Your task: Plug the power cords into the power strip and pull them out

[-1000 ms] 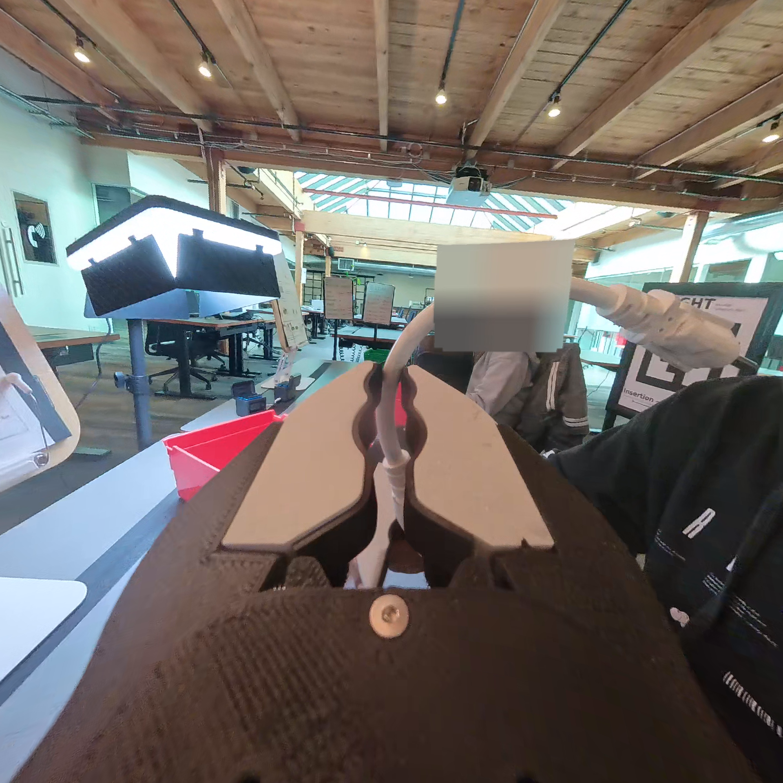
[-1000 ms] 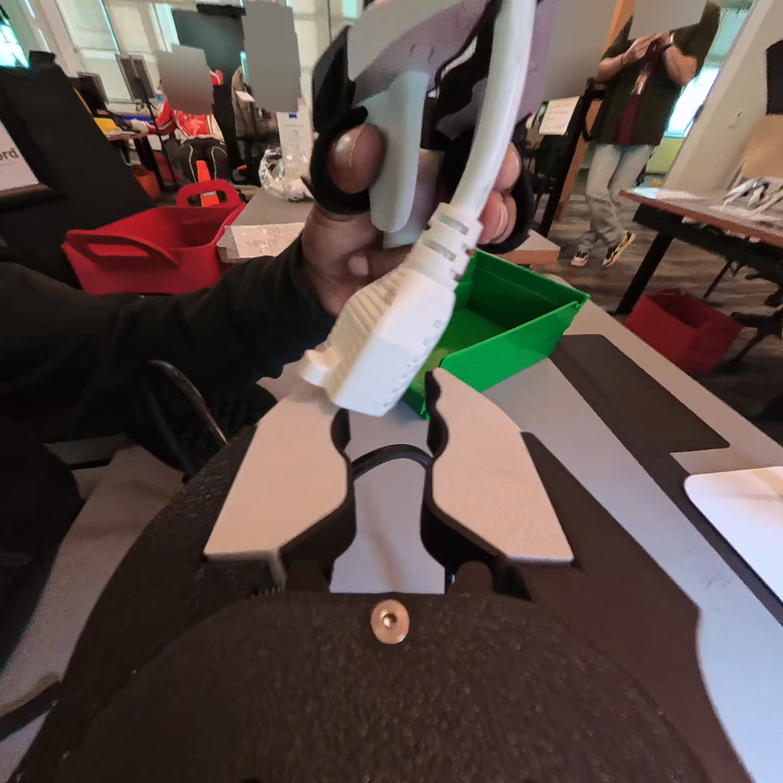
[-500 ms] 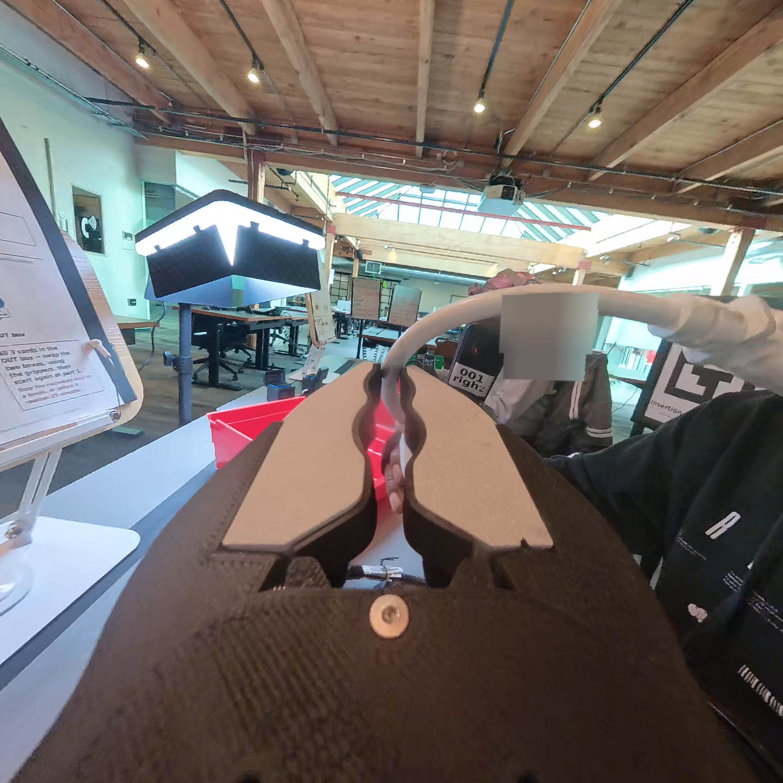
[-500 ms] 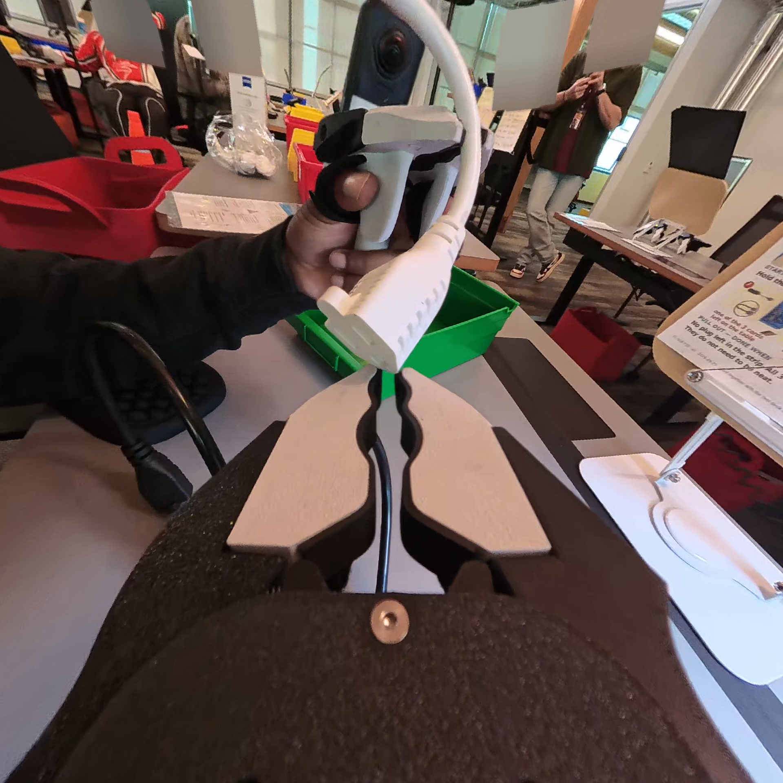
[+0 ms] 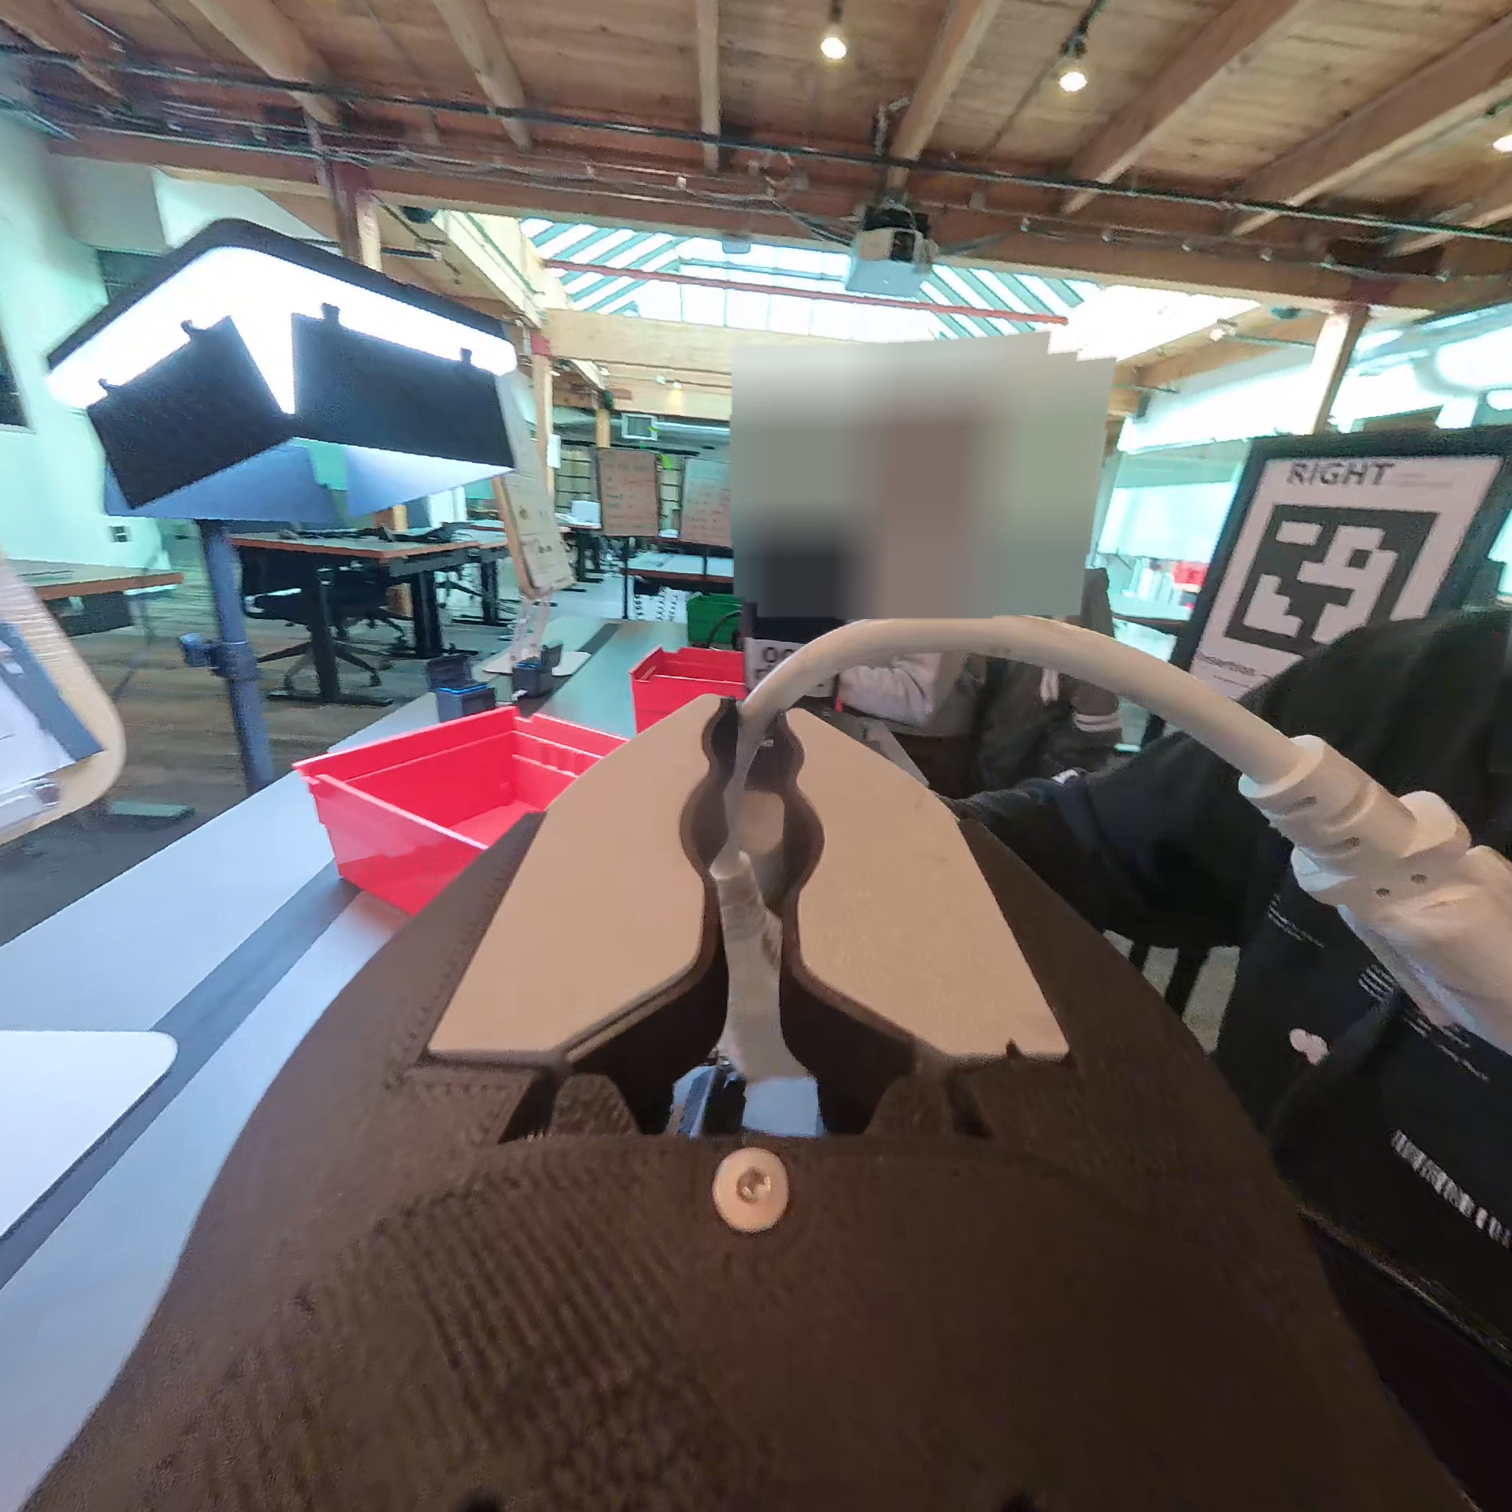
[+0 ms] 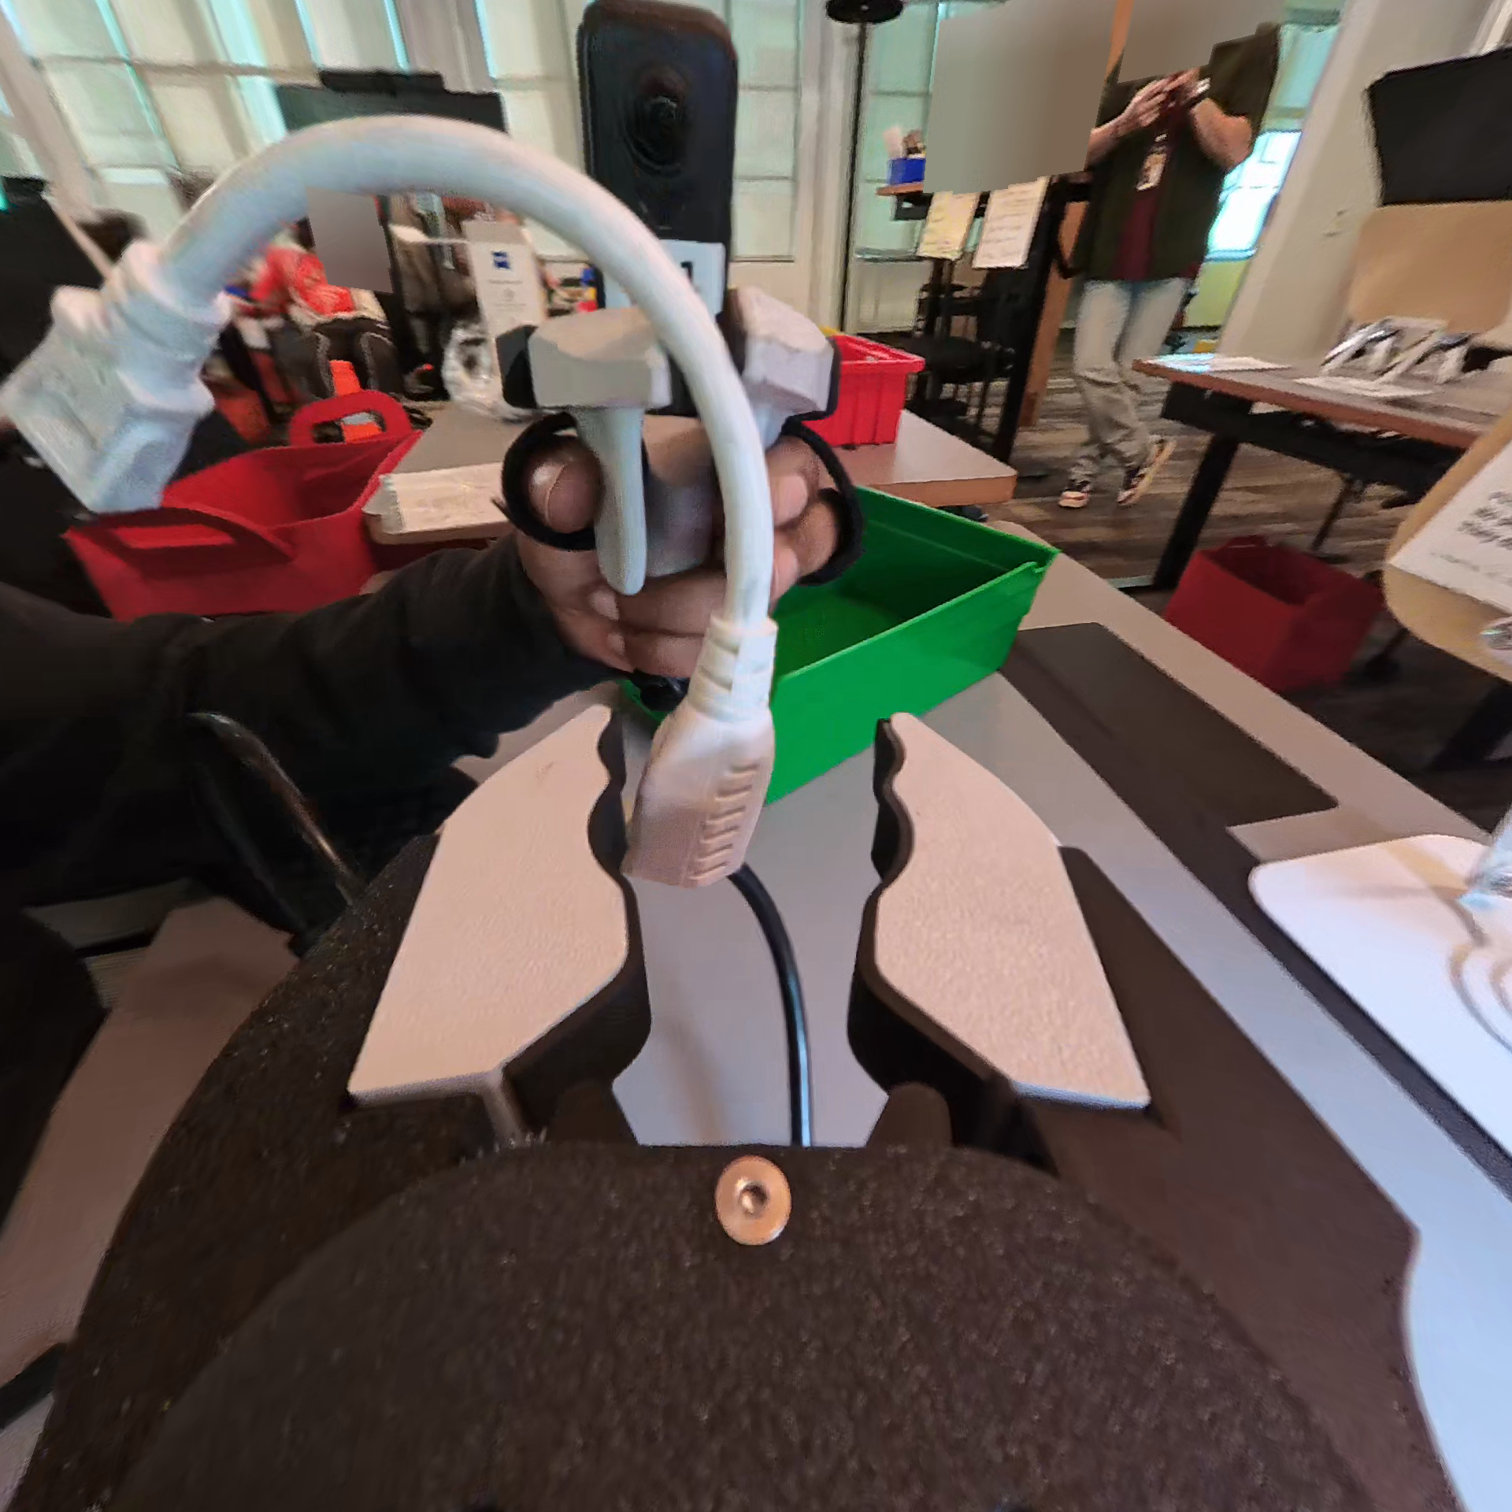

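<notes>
The left gripper (image 5: 749, 736) is raised above the table (image 5: 164, 884), its jaws pressed on a short white cord (image 5: 982, 646) that runs up between the two fingers, leaves at their tips and arcs over to the right, ending in a thick white plug (image 5: 1407, 884) that hangs in the air in front of a black sleeve (image 5: 1186, 826). A red bin (image 5: 425, 794) sits on the table just left of the fingers. In the right wrist view the right gripper (image 6: 749, 736) has its jaws spread wide and holds nothing; the cord's other end, a flat white connector (image 6: 704, 802), dangles between its fingertips, and it is unclear whether it touches the left one. Behind it a hand (image 6: 654, 564) grips the left gripper's handle, and a green bin (image 6: 884, 630) stands on the table beyond. A thin black cable (image 6: 785, 982) lies on the table under the open fingers. The power strip does not show in either view.
</notes>
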Action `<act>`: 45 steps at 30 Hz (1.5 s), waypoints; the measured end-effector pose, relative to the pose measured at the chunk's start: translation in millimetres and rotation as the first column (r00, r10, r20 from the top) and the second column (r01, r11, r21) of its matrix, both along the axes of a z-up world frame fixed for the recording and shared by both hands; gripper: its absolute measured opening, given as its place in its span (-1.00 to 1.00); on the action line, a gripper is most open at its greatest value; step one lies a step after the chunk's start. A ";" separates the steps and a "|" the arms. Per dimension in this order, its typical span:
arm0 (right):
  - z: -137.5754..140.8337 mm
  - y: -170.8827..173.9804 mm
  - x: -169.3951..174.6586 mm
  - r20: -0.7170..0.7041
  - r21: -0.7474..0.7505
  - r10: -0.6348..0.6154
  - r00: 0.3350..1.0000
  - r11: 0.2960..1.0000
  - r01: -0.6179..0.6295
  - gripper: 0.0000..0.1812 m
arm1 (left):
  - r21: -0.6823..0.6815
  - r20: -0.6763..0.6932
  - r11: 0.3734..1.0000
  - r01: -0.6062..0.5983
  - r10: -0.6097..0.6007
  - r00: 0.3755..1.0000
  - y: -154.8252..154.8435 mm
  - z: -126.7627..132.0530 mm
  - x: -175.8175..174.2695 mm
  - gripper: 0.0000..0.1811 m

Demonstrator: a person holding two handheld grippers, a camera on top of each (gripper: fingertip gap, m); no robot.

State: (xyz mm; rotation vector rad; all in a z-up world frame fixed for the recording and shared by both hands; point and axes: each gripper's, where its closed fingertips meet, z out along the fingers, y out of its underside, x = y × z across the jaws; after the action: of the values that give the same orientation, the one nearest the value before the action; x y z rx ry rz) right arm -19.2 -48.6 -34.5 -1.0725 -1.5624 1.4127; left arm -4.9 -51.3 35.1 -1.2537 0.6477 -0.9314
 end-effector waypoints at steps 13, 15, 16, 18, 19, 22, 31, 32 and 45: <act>18.0 44.2 29.3 0.077 0.334 -0.215 0.974 0.926 0.178 -0.79 | -0.203 -0.069 0.973 -0.108 0.096 0.993 18.0 -34.9 -30.6 -0.83; 17.5 52.1 31.3 0.093 0.422 -0.252 0.963 0.886 0.191 -0.79 | -0.215 -0.123 0.959 -0.184 0.160 0.979 19.7 -44.4 -41.4 -0.78; 17.8 52.9 32.0 0.112 0.429 -0.246 0.963 0.886 0.177 -0.79 | -0.219 -0.153 0.951 -0.216 0.185 0.971 18.2 -49.1 -45.2 -0.75; 20.5 60.4 32.9 0.134 0.470 -0.270 0.954 0.865 0.179 -0.79 | -0.223 -0.216 0.938 -0.265 0.218 0.952 12.6 -58.9 -47.8 -0.67; 23.1 65.0 33.5 0.139 0.493 -0.289 0.947 0.850 0.187 -0.79 | -0.224 -0.240 0.934 -0.280 0.225 0.944 8.3 -63.0 -46.7 -0.64; 32.1 74.2 36.1 0.153 0.522 -0.333 0.930 0.827 0.210 -0.79 | -0.226 -0.231 0.932 -0.284 0.232 0.945 -6.9 -65.7 -39.8 -0.57; 75.4 77.3 36.4 0.081 0.383 -0.406 0.910 0.856 0.348 -0.79 | -0.196 -0.231 0.906 -0.376 0.330 0.915 -14.8 -64.8 -27.0 -0.54; 77.9 79.5 37.5 0.076 0.362 -0.425 0.902 0.855 0.372 -0.79 | -0.185 -0.258 0.901 -0.392 0.340 0.904 -16.1 -65.3 -24.9 -0.52; 97.1 83.3 41.5 -0.023 0.091 -0.508 0.861 0.857 0.508 -0.79 | 0.229 -0.425 0.535 -0.813 0.807 0.411 14.5 -41.6 -49.2 -0.66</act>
State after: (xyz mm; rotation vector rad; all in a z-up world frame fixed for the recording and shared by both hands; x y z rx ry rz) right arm 22.3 34.7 62.5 -1.3095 -1.2051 0.9642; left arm -54.1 -36.8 -6.4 -1.5967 0.3045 0.2472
